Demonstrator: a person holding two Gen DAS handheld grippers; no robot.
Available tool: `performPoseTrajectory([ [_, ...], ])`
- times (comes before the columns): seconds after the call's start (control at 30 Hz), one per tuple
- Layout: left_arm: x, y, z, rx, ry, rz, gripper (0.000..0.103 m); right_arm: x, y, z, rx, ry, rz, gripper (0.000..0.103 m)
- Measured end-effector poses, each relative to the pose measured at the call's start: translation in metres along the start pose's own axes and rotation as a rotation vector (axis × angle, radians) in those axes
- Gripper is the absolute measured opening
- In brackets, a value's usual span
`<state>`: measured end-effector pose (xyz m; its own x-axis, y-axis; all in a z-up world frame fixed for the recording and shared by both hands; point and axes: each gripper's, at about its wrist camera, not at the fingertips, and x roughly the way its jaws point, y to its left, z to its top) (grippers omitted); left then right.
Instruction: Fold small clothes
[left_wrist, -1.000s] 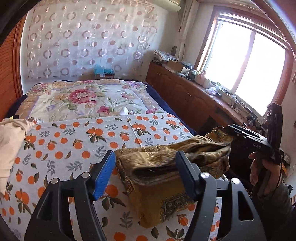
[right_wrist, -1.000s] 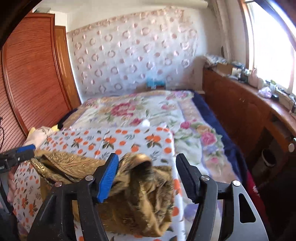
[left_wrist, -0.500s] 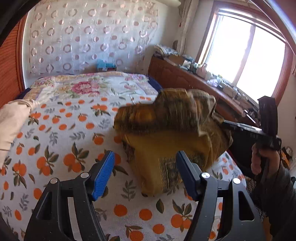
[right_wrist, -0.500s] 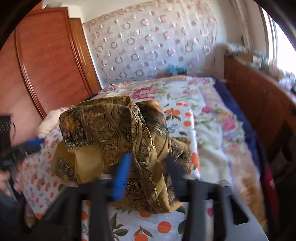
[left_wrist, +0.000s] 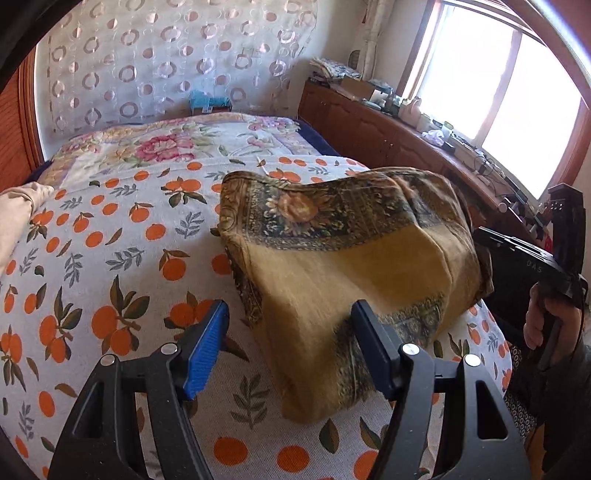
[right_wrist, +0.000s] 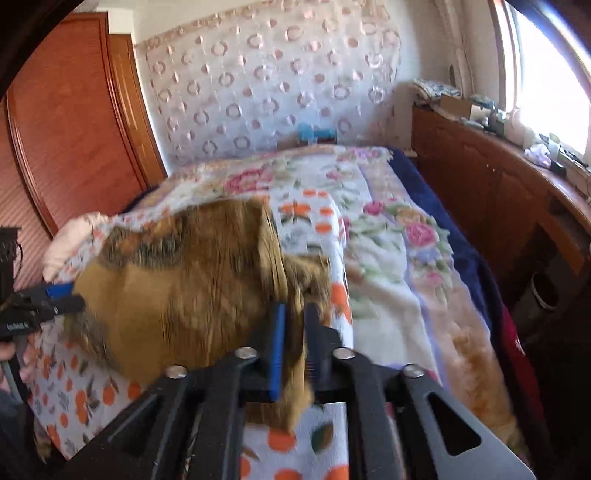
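Note:
A golden-brown patterned cloth (left_wrist: 351, 258) lies bunched and folded over on the orange-print sheet (left_wrist: 110, 240). My left gripper (left_wrist: 291, 339) is open at the cloth's near edge. The cloth's corner reaches between its fingers, and the pads do not press on it. In the right wrist view the same cloth (right_wrist: 184, 295) is blurred. My right gripper (right_wrist: 295, 325) is narrowly shut on the cloth's right edge, and its jaws are opening. The left gripper's blue pad (right_wrist: 59, 291) shows at the cloth's far left side. A hand (left_wrist: 546, 325) holds the right gripper's handle.
A beige garment (left_wrist: 18, 206) lies at the sheet's left edge. A floral blanket (left_wrist: 166, 144) covers the far half of the bed. A wooden sideboard (left_wrist: 369, 122) with clutter runs under the window on the right. A wooden wardrobe (right_wrist: 74, 122) stands at the left.
The right gripper closed on the cloth, lifted it and carried it over toward the left, and the cloth now sits lower on the sheet. The left gripper sank toward the cloth, still open.

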<state>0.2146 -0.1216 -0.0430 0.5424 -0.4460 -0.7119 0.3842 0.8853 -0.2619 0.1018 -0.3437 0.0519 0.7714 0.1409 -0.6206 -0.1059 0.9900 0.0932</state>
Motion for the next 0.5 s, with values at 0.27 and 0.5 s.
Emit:
performPoseTrajectory([
  [0.27, 0.028, 0.01, 0.005, -0.045, 0.085, -0.016, 0.069, 0.05, -0.008, 0.003, 0.056, 0.135, 0.067, 0.07],
  [0.5, 0.035, 0.006, 0.003, -0.063, 0.1, -0.071, 0.06, 0.059, -0.023, 0.019, 0.104, 0.18, 0.131, 0.07],
])
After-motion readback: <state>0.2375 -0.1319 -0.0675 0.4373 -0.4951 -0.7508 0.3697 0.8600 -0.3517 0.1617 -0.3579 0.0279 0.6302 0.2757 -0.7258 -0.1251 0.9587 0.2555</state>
